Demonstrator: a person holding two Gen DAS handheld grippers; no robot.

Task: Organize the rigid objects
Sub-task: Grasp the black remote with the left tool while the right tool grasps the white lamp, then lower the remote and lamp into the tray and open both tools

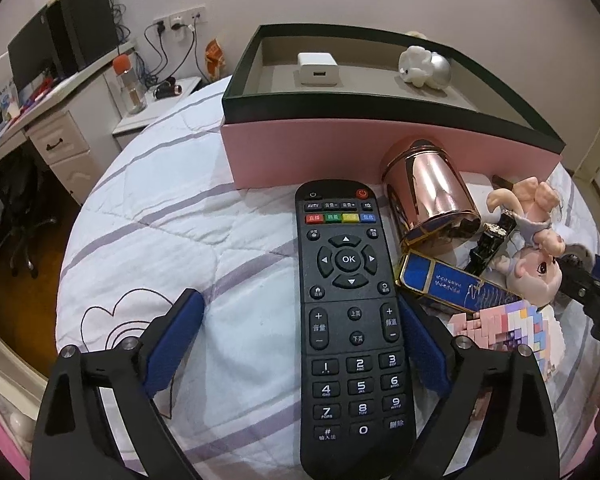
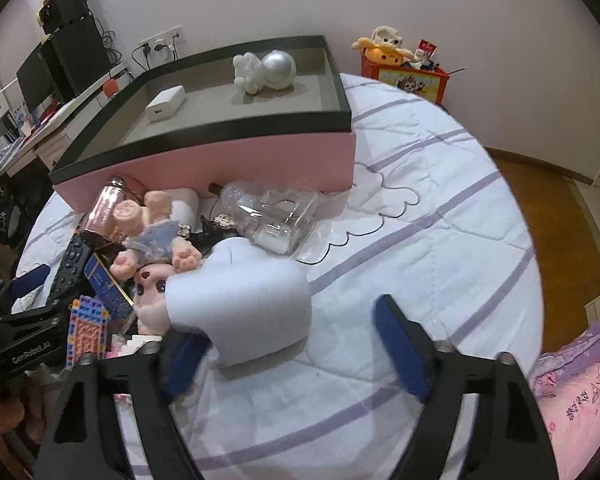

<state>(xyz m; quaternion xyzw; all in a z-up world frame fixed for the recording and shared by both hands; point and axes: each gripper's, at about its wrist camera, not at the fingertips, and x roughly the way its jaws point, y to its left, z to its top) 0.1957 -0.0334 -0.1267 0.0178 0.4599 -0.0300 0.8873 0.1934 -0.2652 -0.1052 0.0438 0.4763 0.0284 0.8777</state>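
From the left wrist view, the sorting looks barely begun. The pink box (image 1: 380, 152) with its dark rim stands toward the far edge of the bed (image 1: 160, 220), and only a white charger (image 1: 318, 69) and a white-and-silver astronaut figure (image 1: 422, 66) lie inside. Left out on the quilt are the black remote (image 1: 352, 320), a rose-gold tin (image 1: 432, 196) on its side against the box wall, a blue-and-gold case (image 1: 448, 282), a doll (image 1: 534, 248), a black bottle (image 1: 488, 244) and a pastel block model (image 1: 508, 324). The left gripper (image 1: 300, 340) points steeply down over the remote; its jaws stand wide, the remote lying between them, one pad close at its right edge, the other well clear, so nothing is gripped.

From the right wrist view, the same pile sits at the box's near wall, joined by a clear plastic bottle (image 2: 272, 216). The right gripper (image 2: 292, 344) also slants downward, toward a pale rounded white object (image 2: 240, 300) lying nearer the bed's middle. Its jaws are partly open with that object's near end between them; the left pad is blurred and close to it, the right pad stands apart, so I judge it not yet held.
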